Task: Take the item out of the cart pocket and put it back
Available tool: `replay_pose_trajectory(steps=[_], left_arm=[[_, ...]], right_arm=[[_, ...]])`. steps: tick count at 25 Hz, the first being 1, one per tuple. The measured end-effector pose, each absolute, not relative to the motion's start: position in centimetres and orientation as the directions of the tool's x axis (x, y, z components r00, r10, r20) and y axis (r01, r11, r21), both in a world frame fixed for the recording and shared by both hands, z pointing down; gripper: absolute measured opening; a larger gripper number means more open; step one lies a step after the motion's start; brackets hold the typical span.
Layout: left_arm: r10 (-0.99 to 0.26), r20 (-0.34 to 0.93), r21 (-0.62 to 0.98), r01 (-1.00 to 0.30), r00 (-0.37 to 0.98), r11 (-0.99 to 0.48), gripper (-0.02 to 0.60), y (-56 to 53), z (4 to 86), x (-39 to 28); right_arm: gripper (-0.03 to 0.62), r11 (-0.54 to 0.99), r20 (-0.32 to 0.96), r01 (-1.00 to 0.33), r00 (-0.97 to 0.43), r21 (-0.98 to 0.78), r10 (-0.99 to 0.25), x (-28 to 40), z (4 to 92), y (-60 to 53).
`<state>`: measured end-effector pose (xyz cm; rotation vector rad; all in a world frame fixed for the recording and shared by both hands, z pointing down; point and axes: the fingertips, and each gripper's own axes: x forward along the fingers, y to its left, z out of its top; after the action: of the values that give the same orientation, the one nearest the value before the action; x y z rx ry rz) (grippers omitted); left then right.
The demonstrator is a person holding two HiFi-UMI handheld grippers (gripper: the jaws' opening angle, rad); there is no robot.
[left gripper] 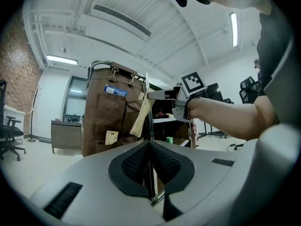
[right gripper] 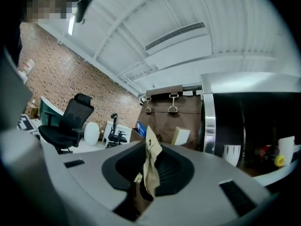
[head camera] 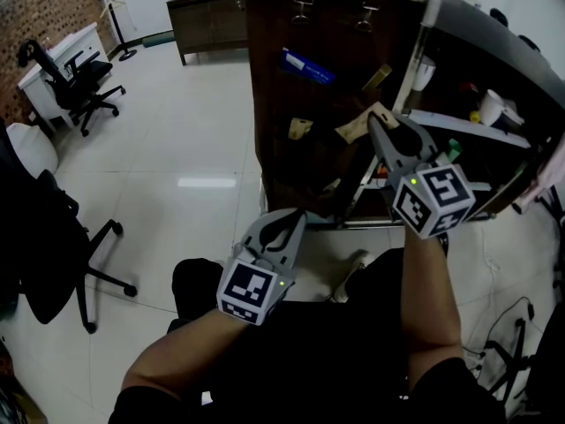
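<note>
The right tongs [head camera: 378,124] were clenched on one tan paper packet [head camera: 351,132], which hung in the air just in front of the brown hanging organizer [head camera: 274,104] on the cart, out of its pockets. The left tongs [head camera: 290,222] were shut on nothing. They sat lower and nearer the person than the right pair, well apart from the organizer. Beyond the right tongs I counted two metal clips [head camera: 303,9] at the organizer's top edge and one blue packet [head camera: 307,66] in an upper pocket. One small tan card [head camera: 300,129] sat in a pocket left of the gripped packet. Far to the left of the left tongs stood two seats: a black office chair [head camera: 79,78] and a nearer dark chair [head camera: 53,237].
</note>
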<state>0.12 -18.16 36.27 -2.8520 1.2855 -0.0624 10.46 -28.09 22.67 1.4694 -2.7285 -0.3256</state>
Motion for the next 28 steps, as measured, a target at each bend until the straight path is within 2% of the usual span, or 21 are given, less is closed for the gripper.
replay_pose_trajectory(steps=[6, 28], left_arm=[[-0.752, 0.033, -0.02, -0.752, 0.658, -0.659, 0.0, -18.2, 36.2, 0.0], [-0.753, 0.035, 0.001, -0.753, 0.657, -0.658, 0.0, -18.4, 36.3, -0.2]], right_arm=[[0.067, 0.527, 0.006, -0.82, -0.539, 0.224, -0.842, 9.5, 25.1, -31.8], [0.067, 0.528, 0.291, -0.846, -0.487, 0.079, -0.823, 8.9, 40.2, -39.2]])
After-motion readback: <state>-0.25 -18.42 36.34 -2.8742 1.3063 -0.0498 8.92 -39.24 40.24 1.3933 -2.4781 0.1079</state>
